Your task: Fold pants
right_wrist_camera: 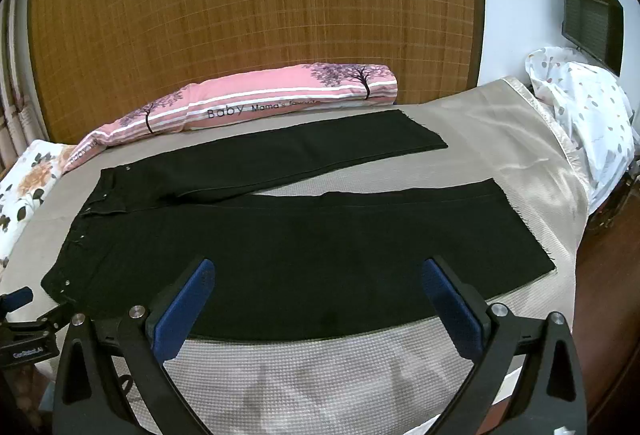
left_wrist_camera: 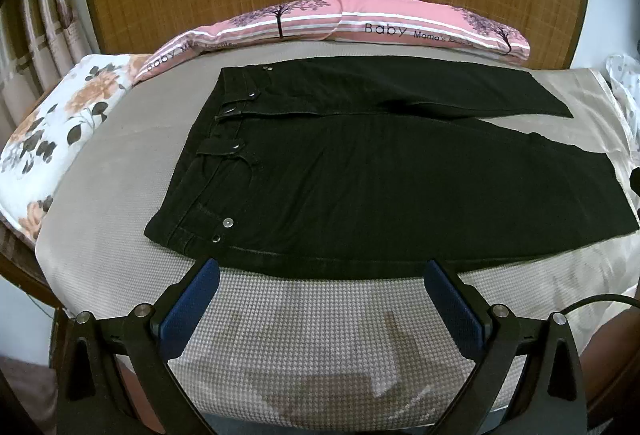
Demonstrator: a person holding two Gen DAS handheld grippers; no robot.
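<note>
Black jeans lay spread flat on the bed, waistband to the left. The left gripper stood wide open at their near edge; the right gripper, equally wide, hovered over the near leg, gripping nothing.

Black pants, unfolded, flat across the bed; waistband toward its left edge, legs splayed toward the right edge.

You face a bed covered in a beige waffle-weave sheet, backed by a woven bamboo mat. A pink pillow lies along it; curtains hang left, a wall-mounted television right.
</note>
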